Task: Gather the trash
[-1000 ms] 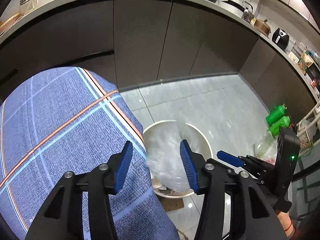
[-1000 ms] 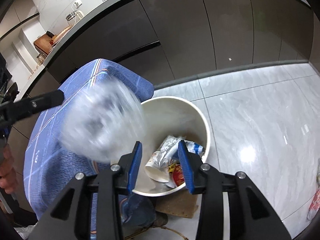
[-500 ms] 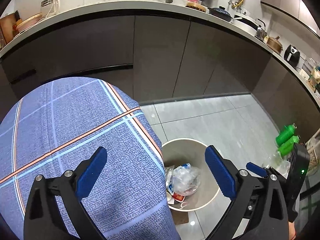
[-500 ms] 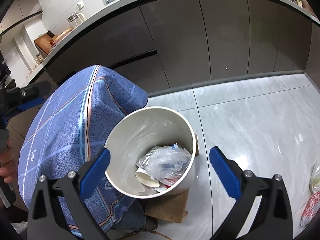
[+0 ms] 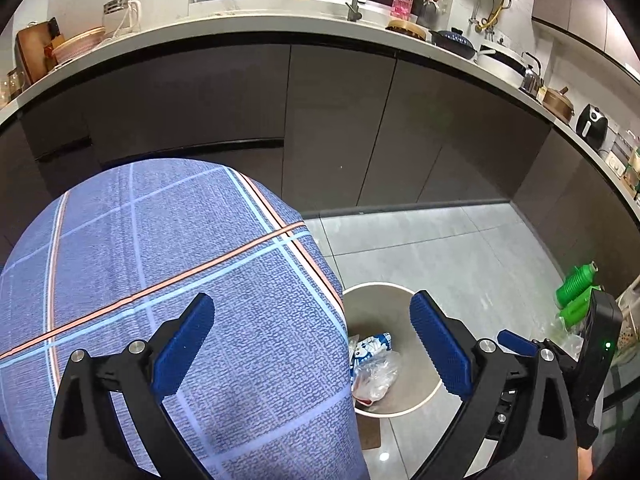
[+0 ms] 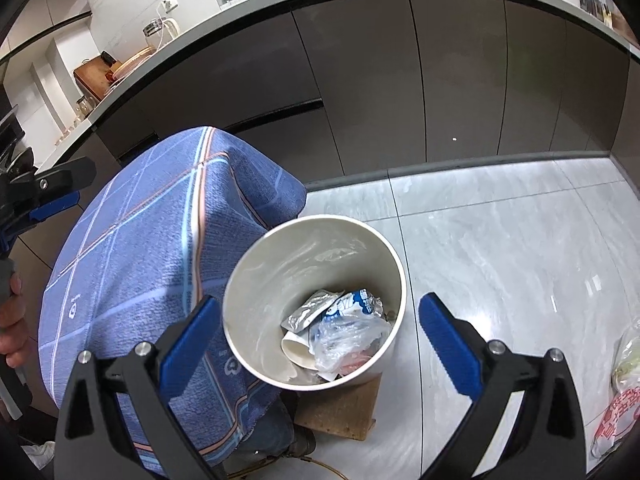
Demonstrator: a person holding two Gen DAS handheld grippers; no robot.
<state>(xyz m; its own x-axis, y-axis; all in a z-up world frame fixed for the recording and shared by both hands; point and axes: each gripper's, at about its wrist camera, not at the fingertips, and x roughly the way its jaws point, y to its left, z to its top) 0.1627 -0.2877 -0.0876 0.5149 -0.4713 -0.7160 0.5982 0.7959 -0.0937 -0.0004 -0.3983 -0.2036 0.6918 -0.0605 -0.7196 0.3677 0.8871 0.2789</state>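
Both claws have pulled back and up from the white bin [image 6: 316, 240] since a second ago, when a clear plastic bag [image 6: 344, 340] was still blurred in the air between them. Now that bag lies inside the bin on top of a paper cup [image 6: 294, 350] and a foil wrapper [image 6: 310, 306], so I'd say this piece of trash is done with.

The left claw [image 5: 312, 344] stands wide and holds nothing, hanging over the blue checked cloth on the desk [image 5: 140, 260]. The right claw [image 6: 320, 344] is equally wide and empty, straight above the bin.

More rubbish may wait on the floor: a bag with red print [image 6: 618, 412] sits at the right edge, its characters too warped to read. A blue-and-white packet [image 6: 358, 300] in the bin shows a cartoon face, no legible name. Small marks on the cloth can't be read either.
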